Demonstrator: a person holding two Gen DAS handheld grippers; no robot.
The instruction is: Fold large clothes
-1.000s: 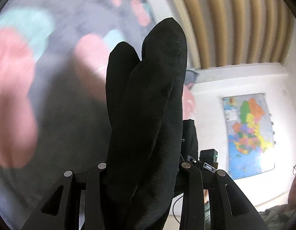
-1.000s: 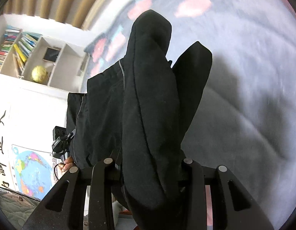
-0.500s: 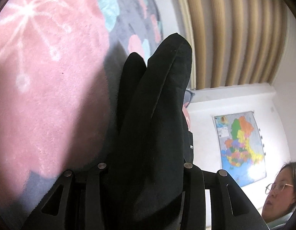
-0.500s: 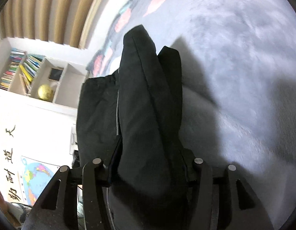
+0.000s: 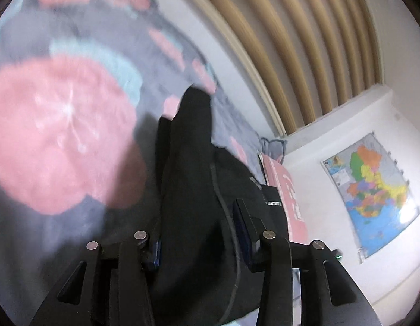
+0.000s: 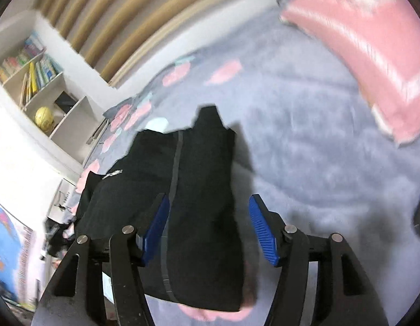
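Left wrist view: left gripper (image 5: 197, 233), jaws partly apart and opening, a bunched fold of the black garment (image 5: 193, 190) standing up between them; the right-hand pad shows a slim gap to the cloth, the left-hand pad is hidden by cloth, so any remaining contact cannot be told. Garment lies on a grey blanket (image 5: 74, 16) with large pink and pale blue blotches, blurred. Beside the garment's far edge, a pink cloth (image 5: 286, 190). Background: ribbed tan wall panel (image 5: 305, 40), white wall, coloured map (image 5: 373, 195). Right wrist view: right gripper (image 6: 208, 231), jaws wide and opening, blue ribbed pads (image 6: 261, 233) clear of the cloth on the right side; left pad touching or just beside it. Black garment (image 6: 199, 190) lies flat on the grey blanket (image 6: 305, 163), grey seam stripe running lengthwise, small white logo at the left. Pink cloth (image 6: 367, 49) upper right. White bookshelf (image 6: 41, 81) with books and a yellow globe (image 6: 43, 116) at left.
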